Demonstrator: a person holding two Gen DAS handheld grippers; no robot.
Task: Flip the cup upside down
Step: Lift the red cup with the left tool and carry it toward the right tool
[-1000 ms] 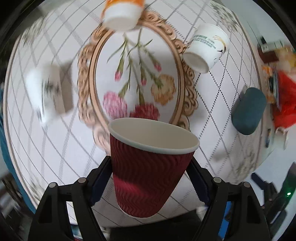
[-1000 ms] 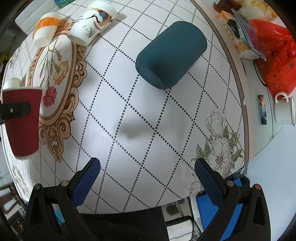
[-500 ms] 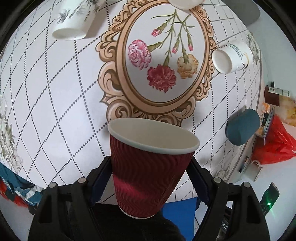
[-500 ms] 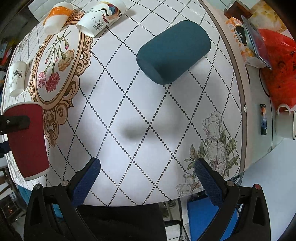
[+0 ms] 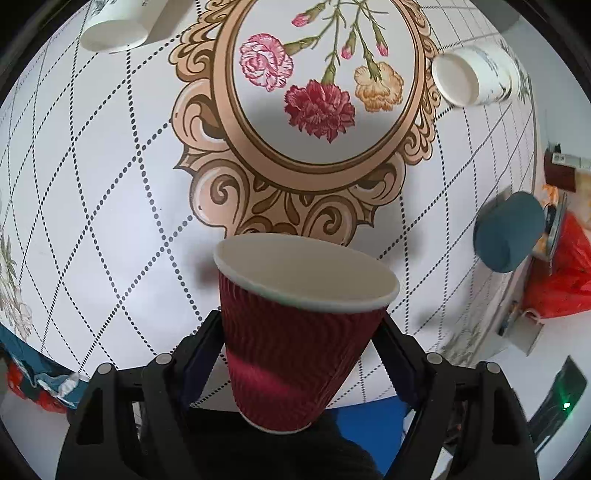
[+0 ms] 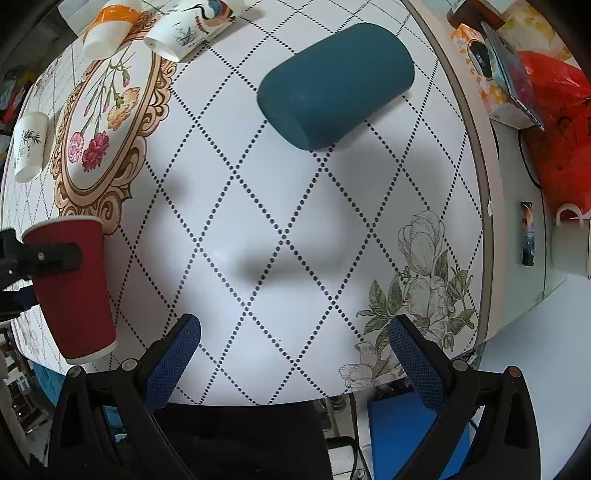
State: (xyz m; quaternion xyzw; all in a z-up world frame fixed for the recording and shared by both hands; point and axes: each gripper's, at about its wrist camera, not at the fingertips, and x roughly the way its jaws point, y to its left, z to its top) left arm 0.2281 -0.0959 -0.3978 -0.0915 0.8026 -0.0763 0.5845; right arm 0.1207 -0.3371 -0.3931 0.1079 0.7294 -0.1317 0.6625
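A dark red ribbed paper cup [image 5: 299, 332] with a white rim sits between the fingers of my left gripper [image 5: 301, 345], which is shut on it. Its open mouth points toward the table and away from the camera. In the right wrist view the same cup [image 6: 72, 288] hangs at the left above the table's near edge, with a left finger [image 6: 51, 258] across its side. My right gripper [image 6: 293, 354] is open and empty above the table's near edge.
A teal cup [image 6: 332, 85] lies on its side at the back right. Three white paper cups lie around the oval flower print: [image 6: 192, 31], [image 6: 107, 29], [image 6: 29, 147]. A red bag [image 6: 554, 122] and a white mug [image 6: 570, 240] sit past the table's right edge.
My left gripper has swung with the red cup, so the oval print now sits squarely ahead and nearer. The right gripper has drawn a little closer to the table.
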